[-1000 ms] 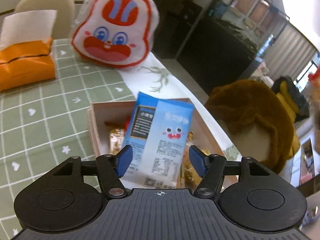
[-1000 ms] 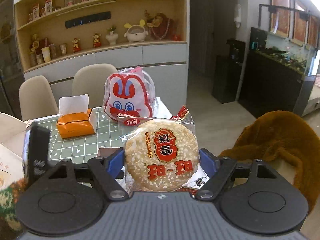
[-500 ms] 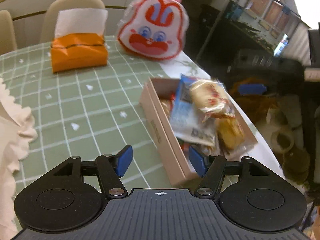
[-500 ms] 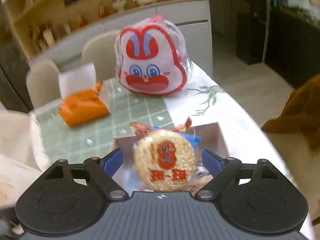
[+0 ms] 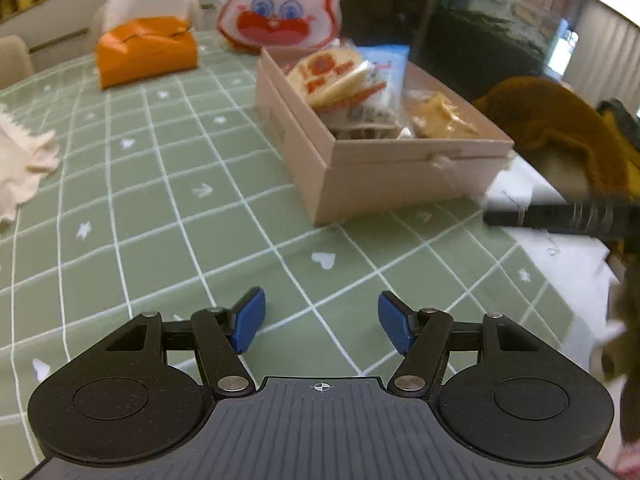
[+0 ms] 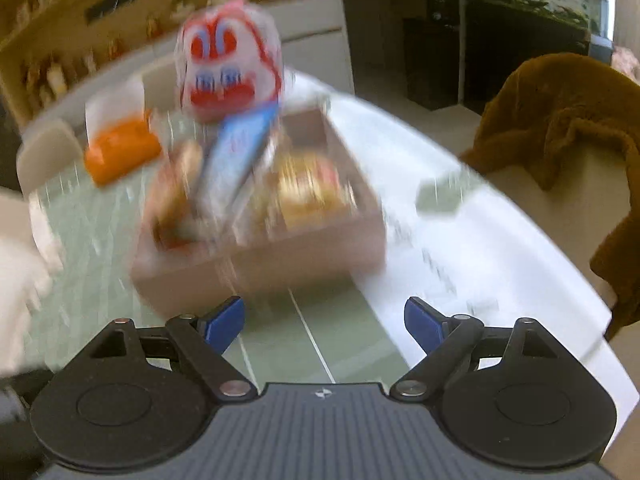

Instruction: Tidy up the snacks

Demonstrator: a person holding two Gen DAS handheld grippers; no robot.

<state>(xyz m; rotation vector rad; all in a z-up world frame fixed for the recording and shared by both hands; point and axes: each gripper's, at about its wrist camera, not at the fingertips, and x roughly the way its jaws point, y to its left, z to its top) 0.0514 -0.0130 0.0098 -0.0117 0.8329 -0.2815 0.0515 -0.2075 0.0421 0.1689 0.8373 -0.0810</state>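
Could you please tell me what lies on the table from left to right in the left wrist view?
White cloth → orange tissue box → rabbit-face bag → pink snack box.

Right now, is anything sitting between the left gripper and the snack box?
Nothing visible. In the left wrist view only bare green checked tablecloth lies between the open, empty left gripper and the pink snack box. The orange tissue box and rabbit bag stand farther back, off that path.

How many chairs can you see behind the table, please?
2: one chair at the far left edge, another behind the tissue box. Others may be hidden.
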